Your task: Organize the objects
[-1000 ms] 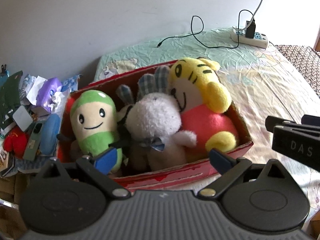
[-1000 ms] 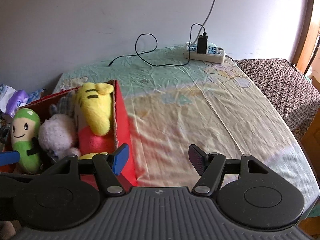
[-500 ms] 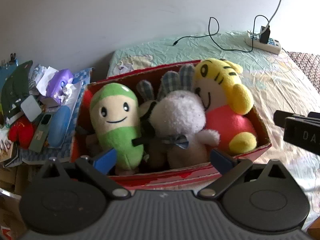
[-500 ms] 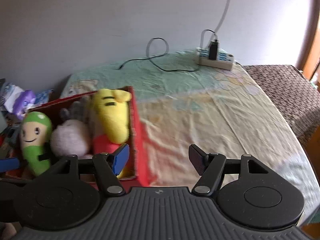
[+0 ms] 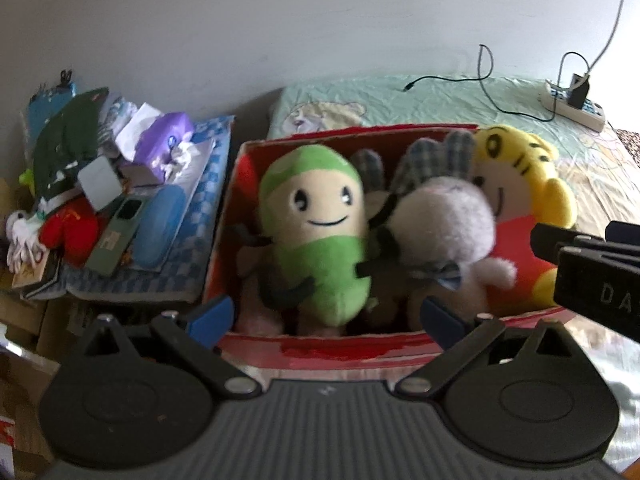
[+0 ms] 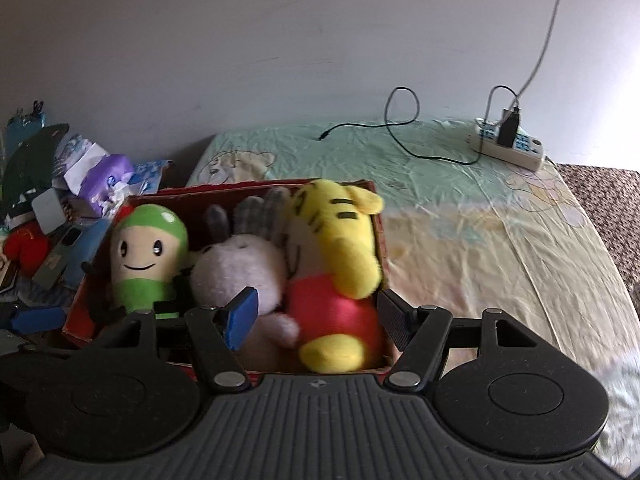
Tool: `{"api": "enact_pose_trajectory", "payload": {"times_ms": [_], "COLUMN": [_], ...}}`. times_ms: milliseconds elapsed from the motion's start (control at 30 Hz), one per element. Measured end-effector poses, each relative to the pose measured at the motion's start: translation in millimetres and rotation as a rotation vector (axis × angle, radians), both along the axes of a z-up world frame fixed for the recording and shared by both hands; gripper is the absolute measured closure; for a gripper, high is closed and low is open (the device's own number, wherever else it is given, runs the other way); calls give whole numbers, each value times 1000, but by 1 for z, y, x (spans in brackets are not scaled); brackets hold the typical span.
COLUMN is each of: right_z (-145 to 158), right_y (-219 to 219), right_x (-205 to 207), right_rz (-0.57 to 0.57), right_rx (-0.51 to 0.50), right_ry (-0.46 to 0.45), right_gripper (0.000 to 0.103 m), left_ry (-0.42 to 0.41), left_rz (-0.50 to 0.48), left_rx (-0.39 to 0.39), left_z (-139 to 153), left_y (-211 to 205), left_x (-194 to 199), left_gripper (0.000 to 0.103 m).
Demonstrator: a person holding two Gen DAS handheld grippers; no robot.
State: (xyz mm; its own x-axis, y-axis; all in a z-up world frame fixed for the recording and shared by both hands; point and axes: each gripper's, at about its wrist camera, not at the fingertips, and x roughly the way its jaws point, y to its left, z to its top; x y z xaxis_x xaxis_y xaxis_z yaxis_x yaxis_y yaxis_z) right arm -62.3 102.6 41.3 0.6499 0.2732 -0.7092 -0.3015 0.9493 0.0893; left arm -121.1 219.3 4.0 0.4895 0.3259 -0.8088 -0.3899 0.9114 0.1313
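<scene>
item: red box (image 5: 340,350) of soft toys, sitting at the left end of a bed (image 6: 460,208) covered by a pale printed sheet. contents, left to right: green toy (image 5: 316,232), grey-white rabbit (image 5: 440,224), yellow tiger (image 5: 520,184), all standing upright with their long axes rising out of the box, packed touching one another.

left hand-held gripper (image 5: 326,320): spread wide and carrying nothing, hovering at the near wall of the box; the green toy is lying straight ahead between the two blue pads.

right hand-held gripper (image 6: 314,316): likewise spread and carrying nothing, hanging over the right end of the box with the tiger's red body (image 6: 332,312) sitting between its fingers; the rabbit (image 6: 240,272) is just left of that.

judgement: each toy is being lined up by its nearer hand, left for green, right for tiger; a lift straight up along the toys' long axes looks cleanest, since the neighbours are pressing close.

surroundings: plain white wall; power strip (image 6: 508,146) and black cable (image 6: 400,120) lying at the far side of the bed; a heap of clutter (image 5: 100,200) piling up left of the box.
</scene>
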Motion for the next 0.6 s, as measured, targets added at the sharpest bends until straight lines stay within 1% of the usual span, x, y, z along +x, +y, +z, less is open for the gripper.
{"api": "enact_pose_trajectory", "payload": {"times_ms": [267, 367, 433, 533, 600], "right_z": [-4, -5, -5, -5, -5], "right_y": [14, 14, 15, 15, 15], "right_x": [1, 2, 3, 4, 4], "right_rz": [19, 11, 7, 2, 3], "right_rx": [-12, -11, -9, -8, -8], "right_ry": [10, 14, 13, 13, 13], "right_gripper": [35, 35, 35, 35, 35], "left_ry": [6, -5, -6, -1, 1], "left_rz": [2, -1, -1, 6, 2], "left_rx": [-51, -25, -37, -24, -38], "left_z": [-8, -7, -7, -8, -9], "left_y": [15, 13, 14, 16, 19], "left_x": [0, 1, 2, 4, 4], "left_gripper": [4, 5, 5, 6, 6]}}
